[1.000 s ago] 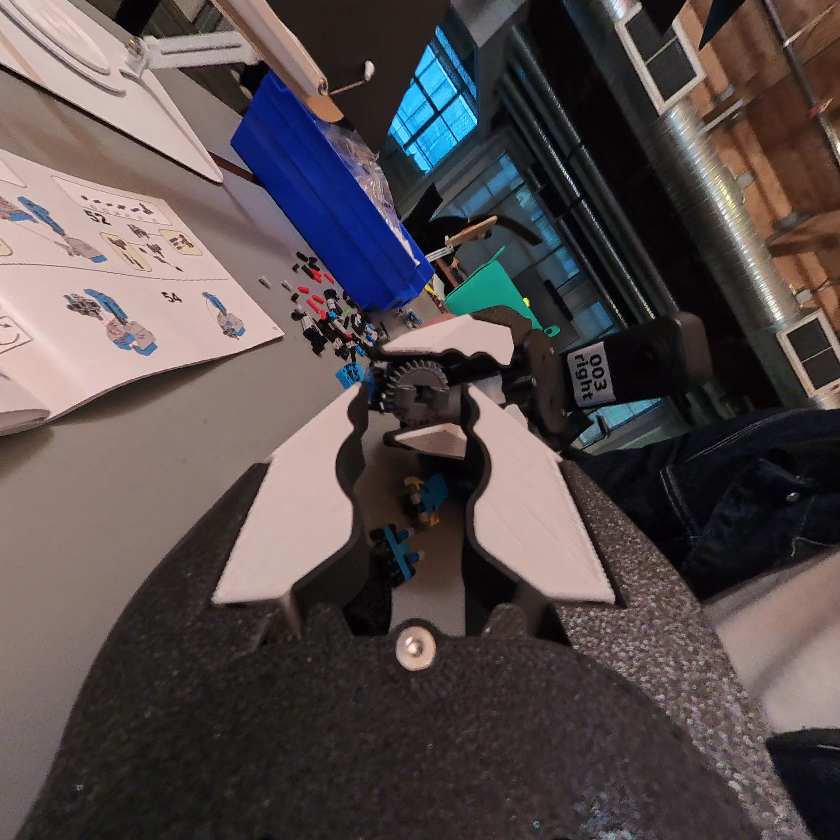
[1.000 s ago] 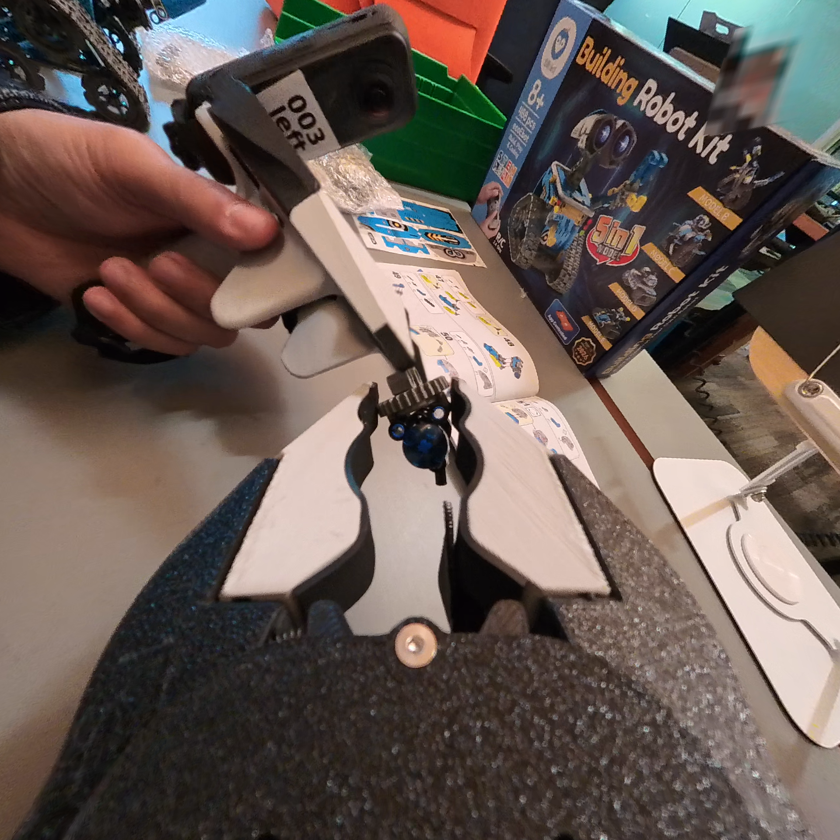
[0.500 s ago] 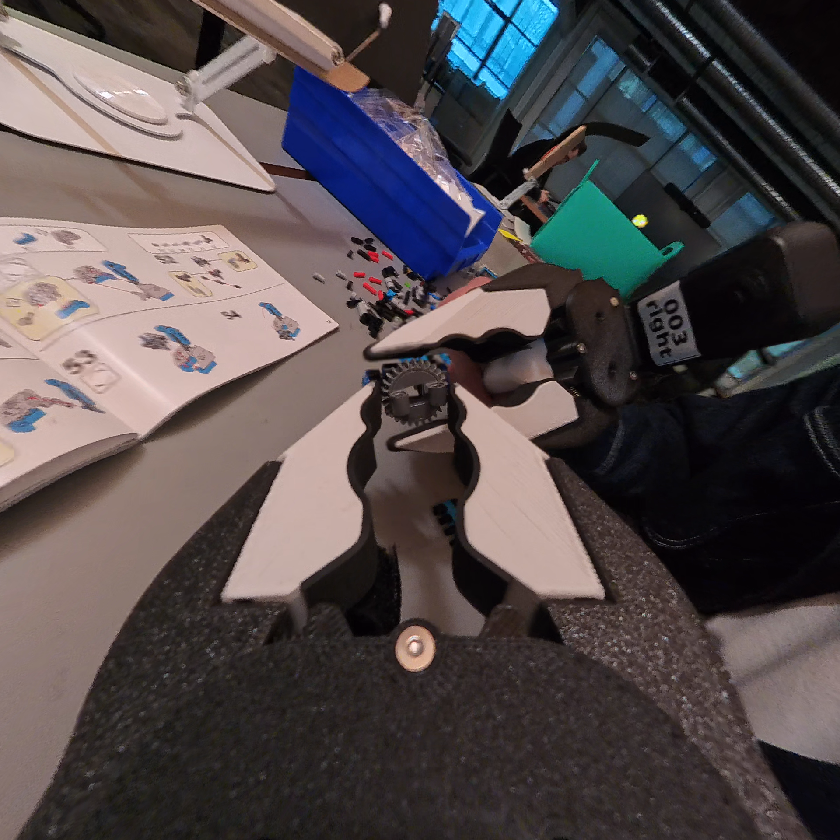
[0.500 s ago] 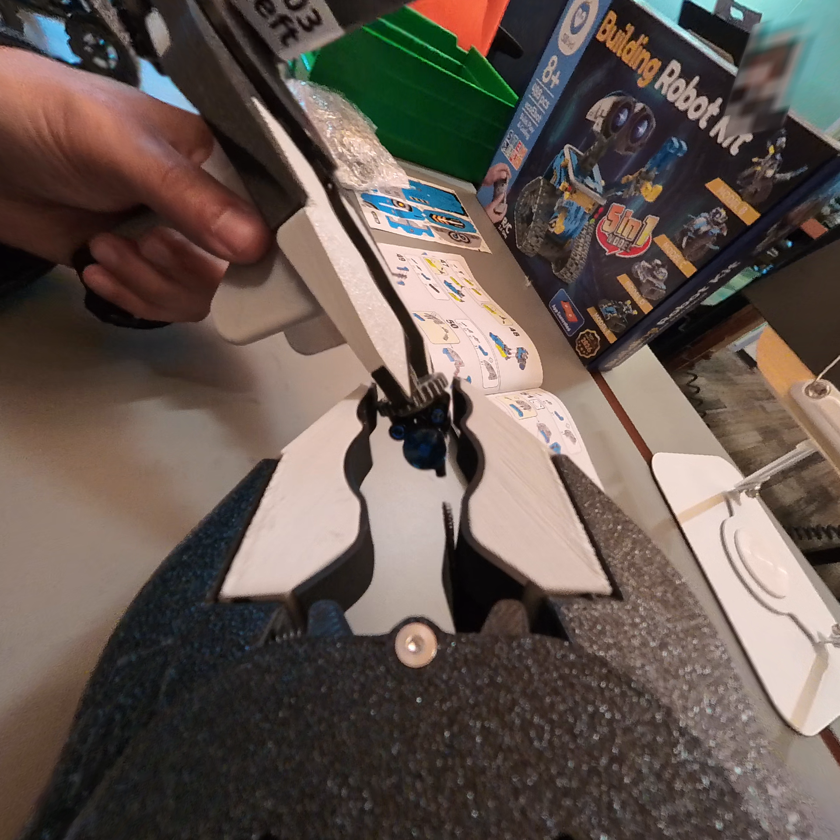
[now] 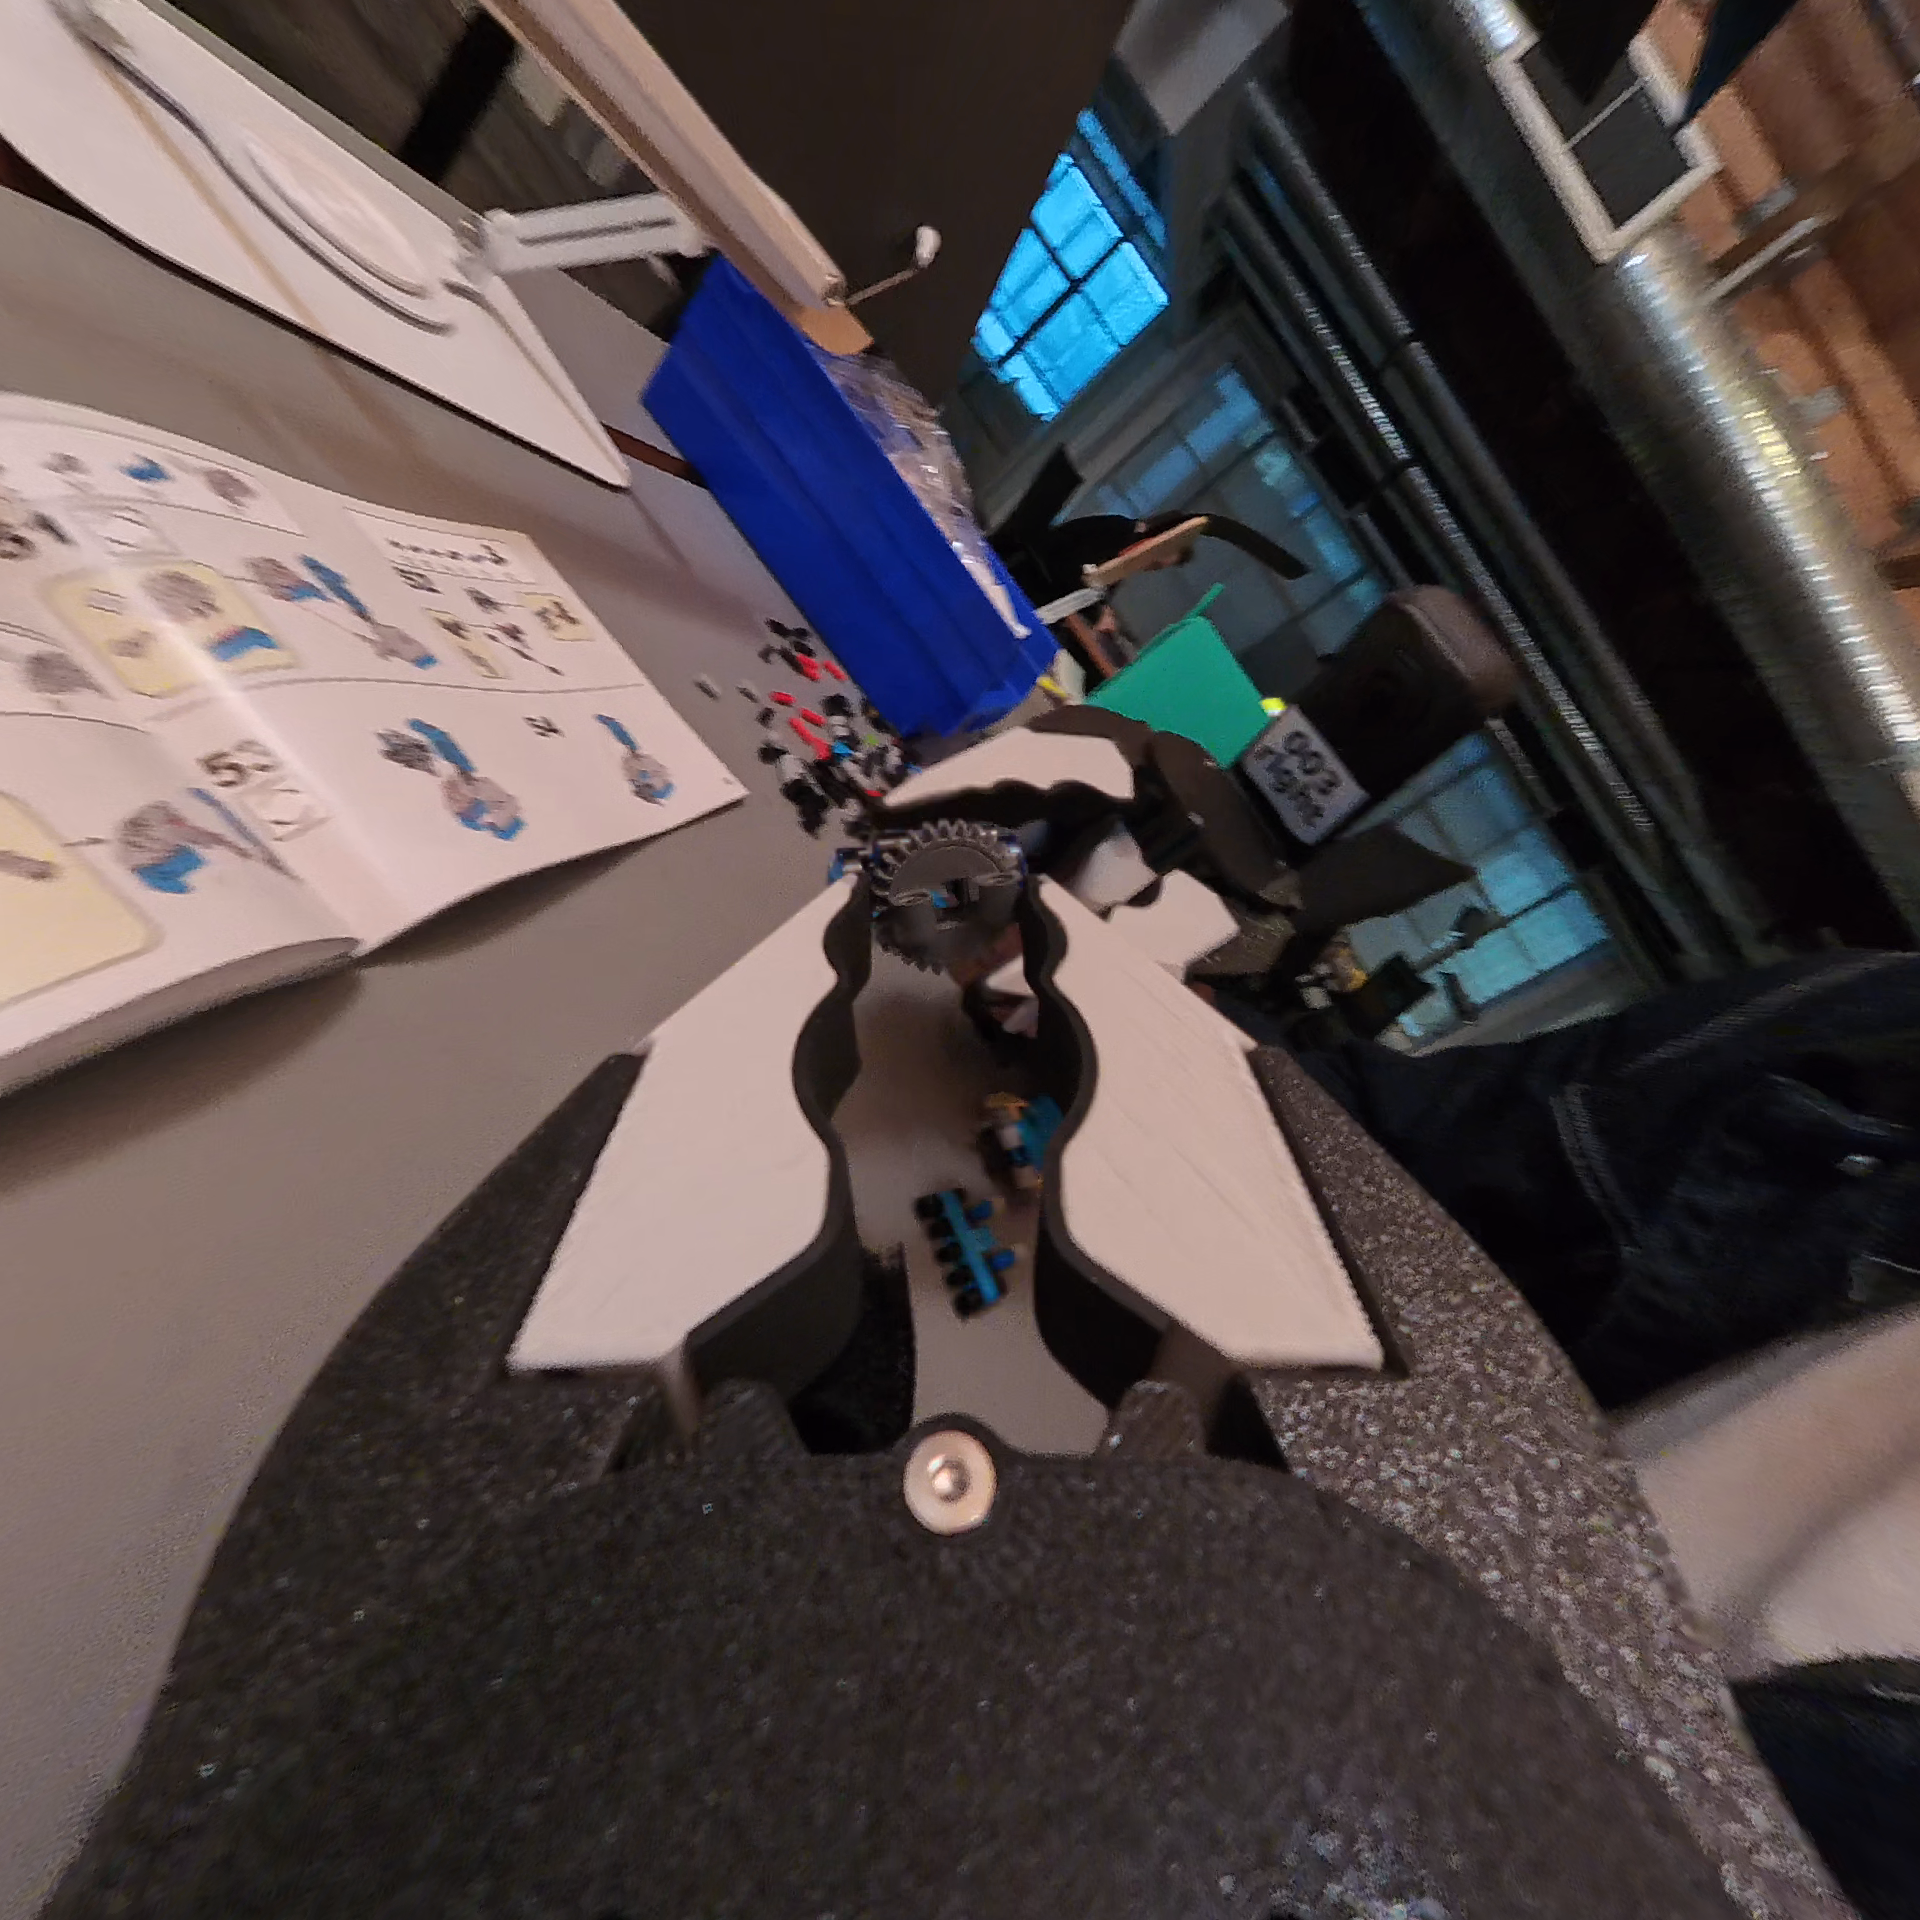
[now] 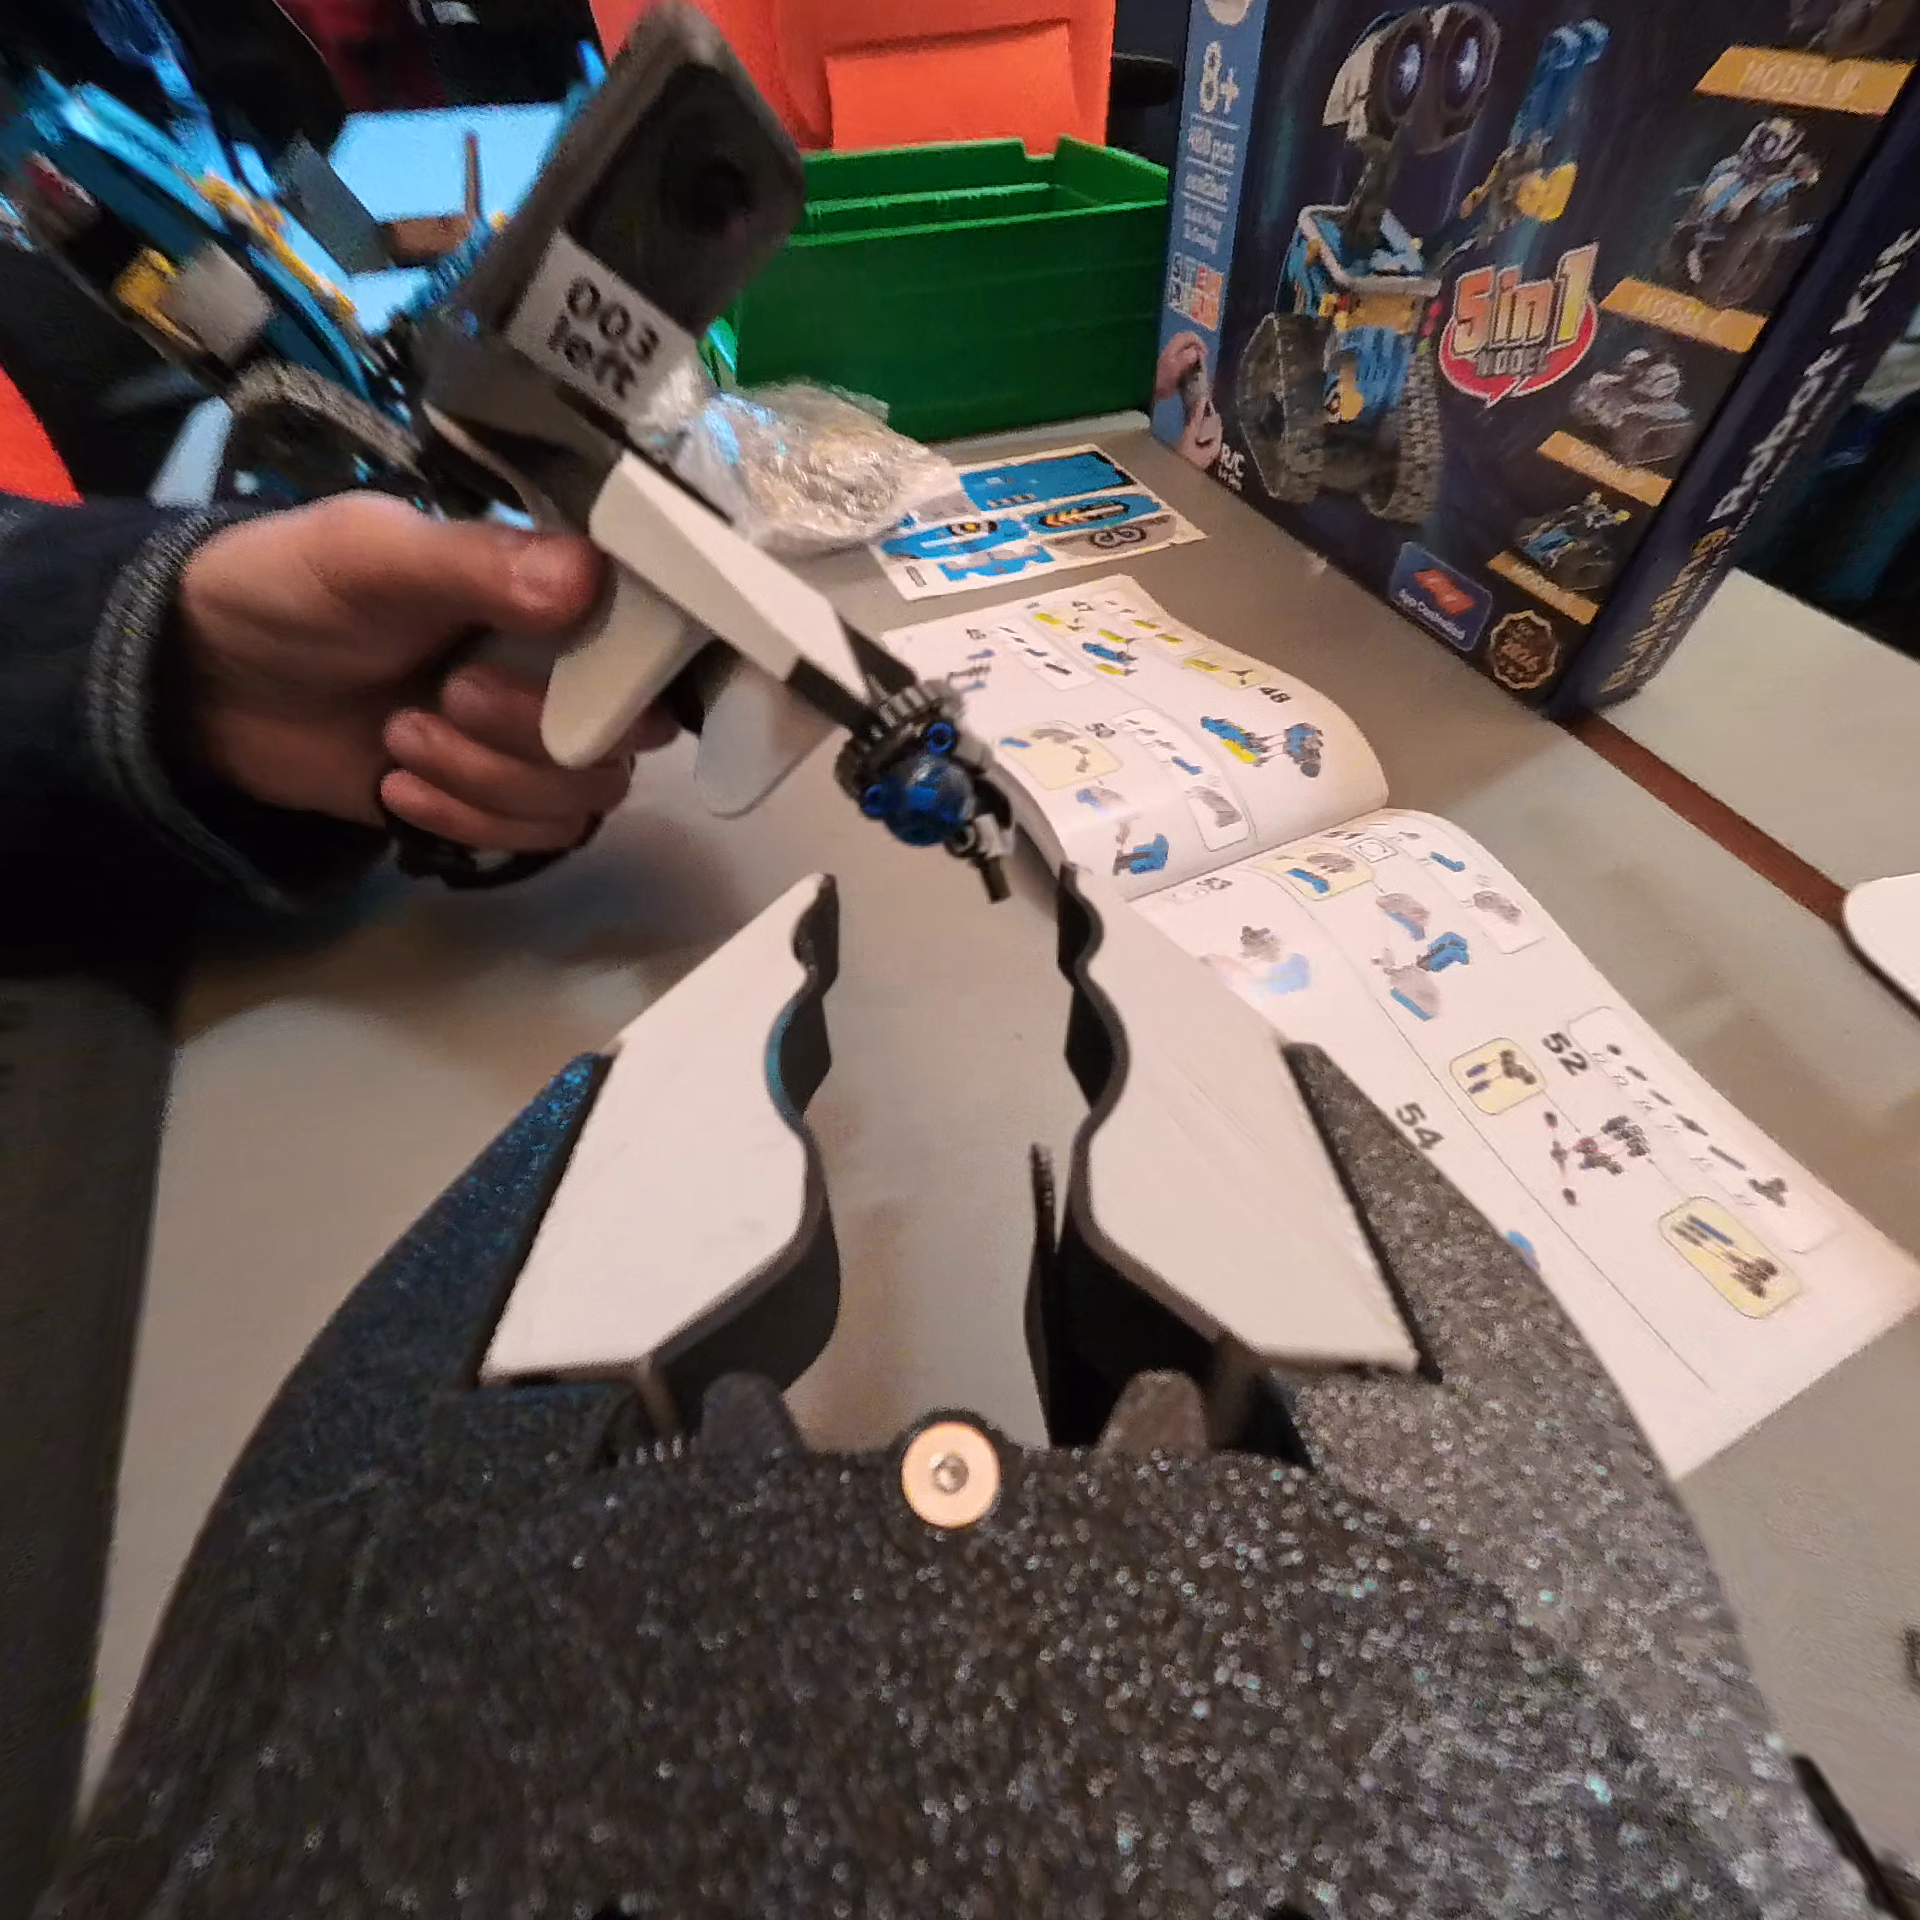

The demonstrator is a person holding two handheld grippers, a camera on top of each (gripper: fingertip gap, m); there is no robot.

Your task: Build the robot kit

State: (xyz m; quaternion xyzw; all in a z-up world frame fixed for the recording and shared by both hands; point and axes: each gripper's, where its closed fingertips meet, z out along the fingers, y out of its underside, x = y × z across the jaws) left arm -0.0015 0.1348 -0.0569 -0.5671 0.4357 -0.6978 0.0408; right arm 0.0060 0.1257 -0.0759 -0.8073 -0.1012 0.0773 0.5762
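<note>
Left gripper (image 5: pixel 945 894): body of coarse black foam, speckled and matt; fingers (image 5: pixel 686 1174) smooth matt white plastic edged in black; one bright metal screw (image 5: pixel 948 1475) at the base. Its tips are closed on a gear (image 5: pixel 951 878) — grey toothed plastic, dull — joined to glossy blue plastic parts (image 6: pixel 914 795). Right gripper (image 6: pixel 945 904), standing apart with nothing between its tips: same rough foam, same white plastic. Table (image 5: pixel 208 1195): smooth grey, slight sheen. Booklet (image 6: pixel 1351 935): printed paper, semi-gloss. Box (image 6: pixel 1507 312): glossy printed card. Bins — blue (image 5: pixel 831 540) and green (image 6: pixel 956 281) — ribbed hard plastic. Bag (image 6: pixel 800 468): crinkled clear film. Sleeve (image 6: pixel 114 675): dark knit cloth.
</note>
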